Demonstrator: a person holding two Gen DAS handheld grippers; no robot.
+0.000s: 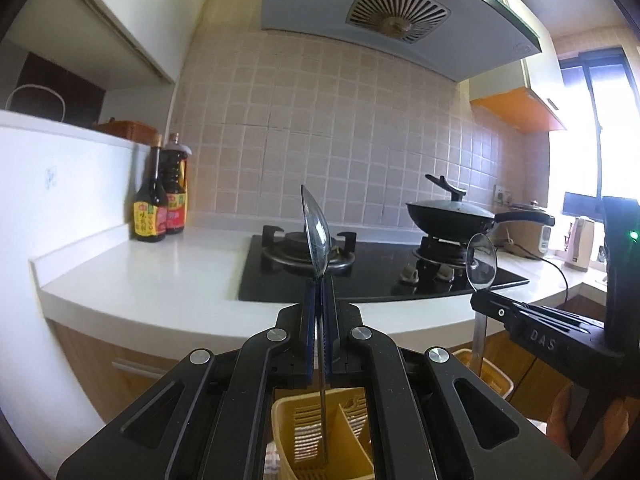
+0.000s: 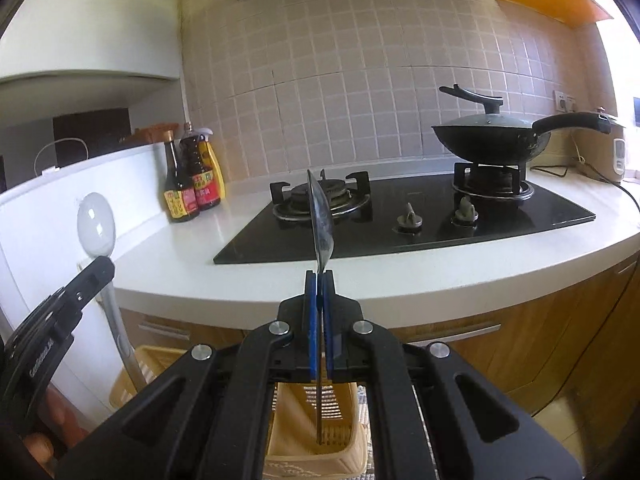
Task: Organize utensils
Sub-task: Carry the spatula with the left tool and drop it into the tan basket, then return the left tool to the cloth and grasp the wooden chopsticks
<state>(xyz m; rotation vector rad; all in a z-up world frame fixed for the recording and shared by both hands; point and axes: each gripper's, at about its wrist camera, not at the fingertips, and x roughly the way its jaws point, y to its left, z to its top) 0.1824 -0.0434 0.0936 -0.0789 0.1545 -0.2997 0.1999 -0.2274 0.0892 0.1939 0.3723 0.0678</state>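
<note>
Nearest the left camera: left gripper [image 1: 320, 292], jaws together, clamped on the handle of a steel spoon [image 1: 316, 236]. Spoon's long axis upright, bowl on top, edge-on to the camera; handle end hangs down over a yellow slotted basket [image 1: 296, 432] with a divider inside.

Right gripper [image 2: 320, 280]: jaws likewise together, clamped on a second spoon [image 2: 322, 220], same attitude, bowl up, handle end down over the same basket [image 2: 296, 436].

Count: two spoons, two grippers, one basket. Each spoon appears in the other camera, the two well apart.

Both spoons are held short of the white counter's [image 2: 240, 280] rounded front edge, in open air before the cabinet fronts. Counter strip between edge and black hob [image 2: 400, 216] is bare. Two burners; lidded wok [image 2: 492, 140] on the right one. Three bottles [image 2: 192, 176] stand at back left.
</note>
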